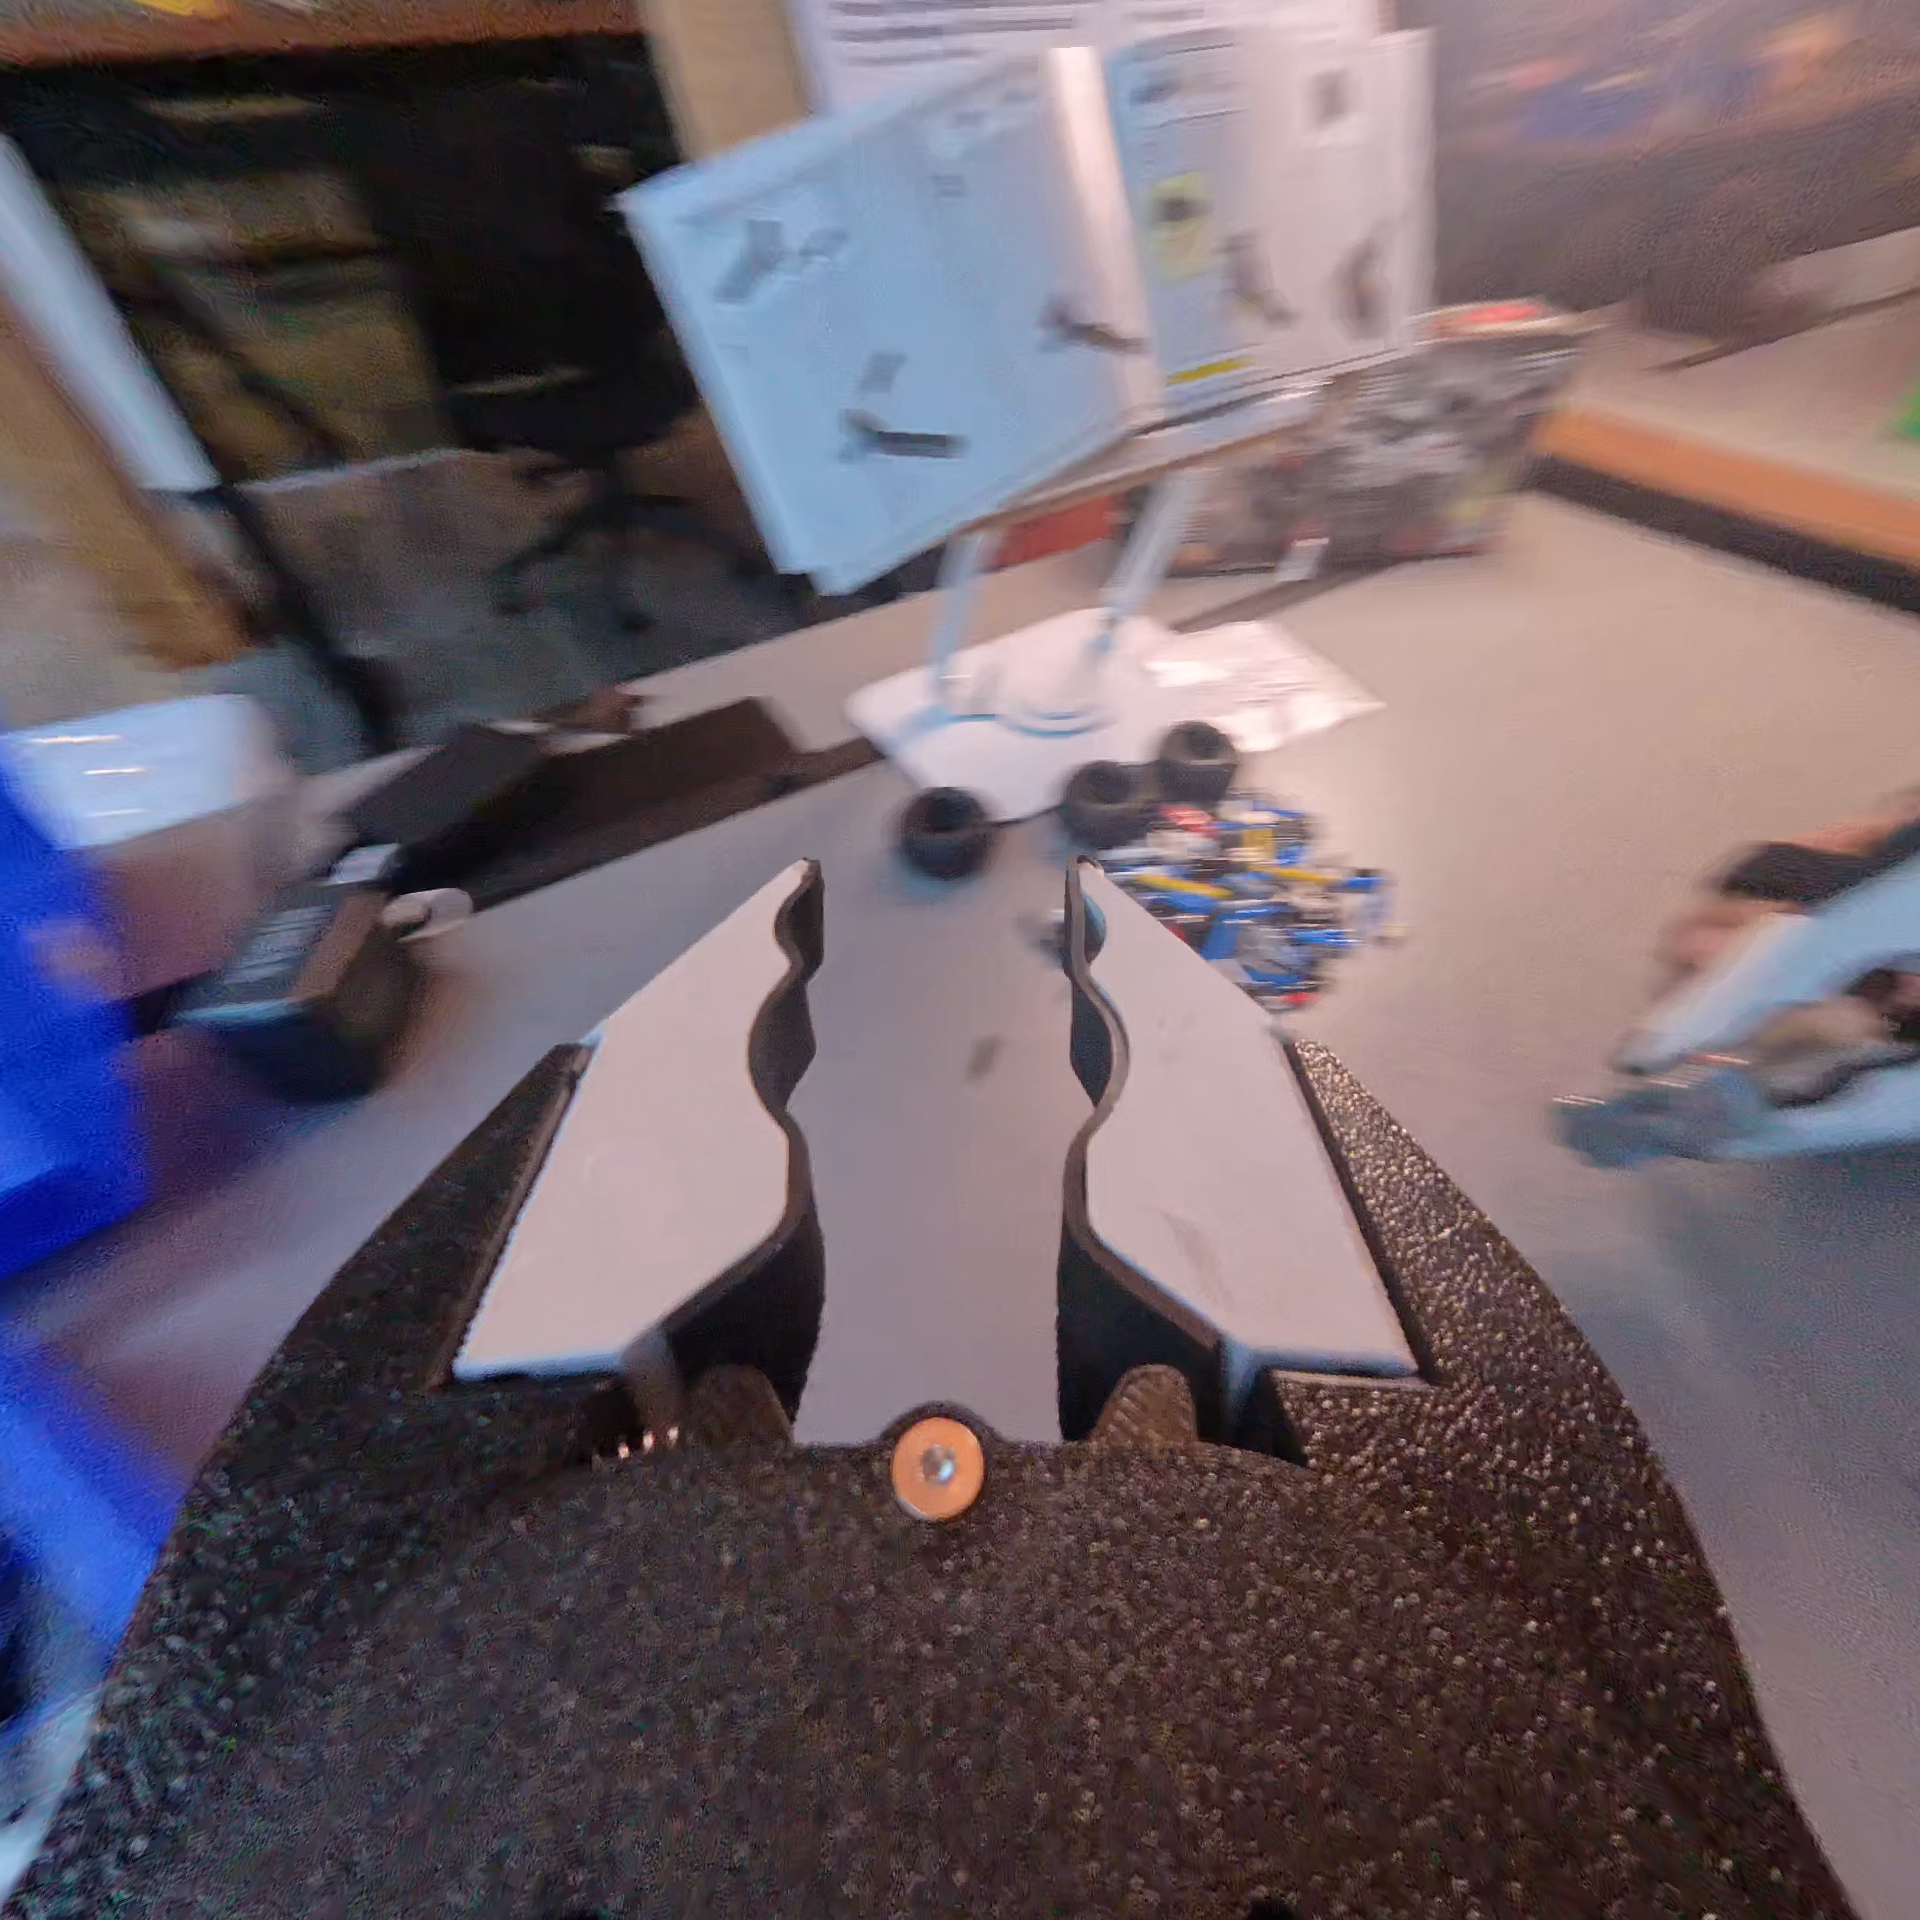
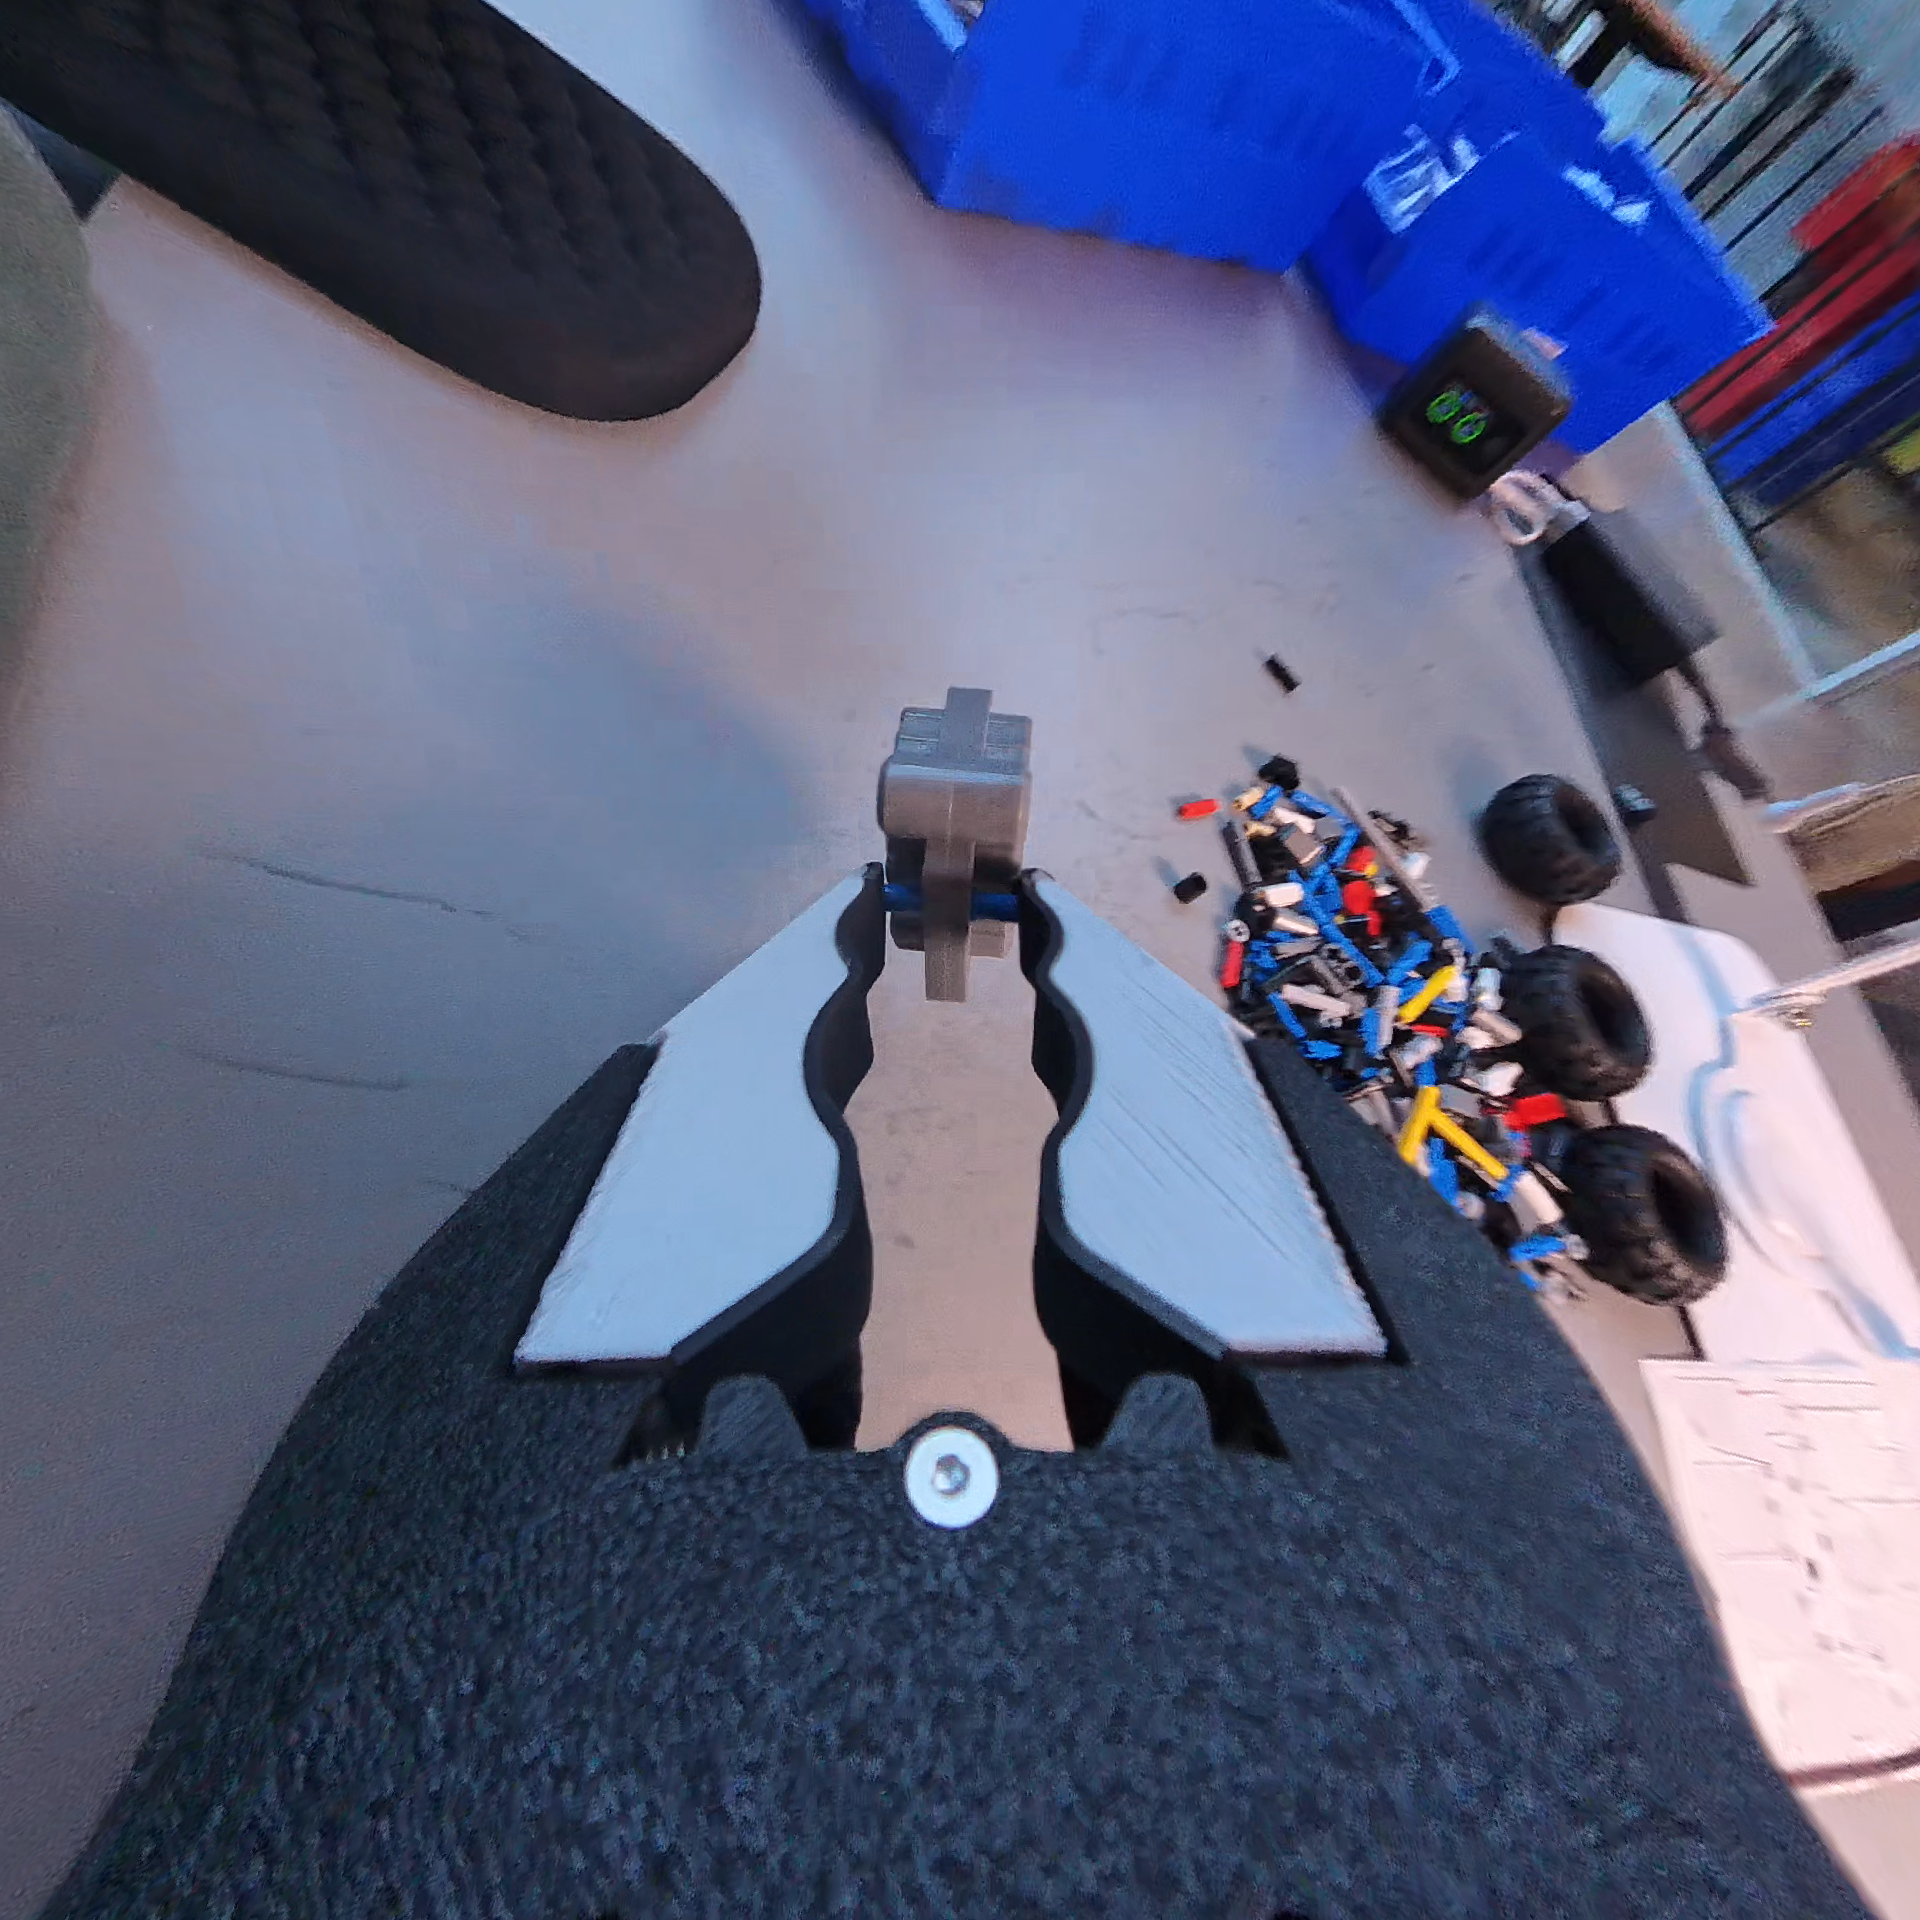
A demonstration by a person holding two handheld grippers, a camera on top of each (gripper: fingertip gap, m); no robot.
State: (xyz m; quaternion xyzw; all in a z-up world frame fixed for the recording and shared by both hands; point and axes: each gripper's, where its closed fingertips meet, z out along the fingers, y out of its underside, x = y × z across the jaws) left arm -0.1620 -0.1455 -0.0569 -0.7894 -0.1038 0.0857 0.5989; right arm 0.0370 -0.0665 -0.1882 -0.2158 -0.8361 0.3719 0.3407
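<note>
The grey toy-brick assembly sat pinched at the tips of the right gripper, its blue cross pin spanning the gap from one finger to the other while the grey blocks stood up beyond the tips, above the grey table. Just to the right of those fingers lay a pile of small building pieces, mostly blue with black, white, red and yellow bits, and three black rubber tyres sat along its far right edge. A single small black pin lay apart, ahead of the pile. Farther ahead and to the right stood a small black device with a green-lit screen, against blue bins. A black textured pad lay well off to the front left.

The left gripper was spread, with nothing between its fingers. Just ahead of its tips sat one black tyre, with the brick pile at the right fingertip. Beyond them a white stand held open instruction sheets. The right gripper showed blurred at the far right.
</note>
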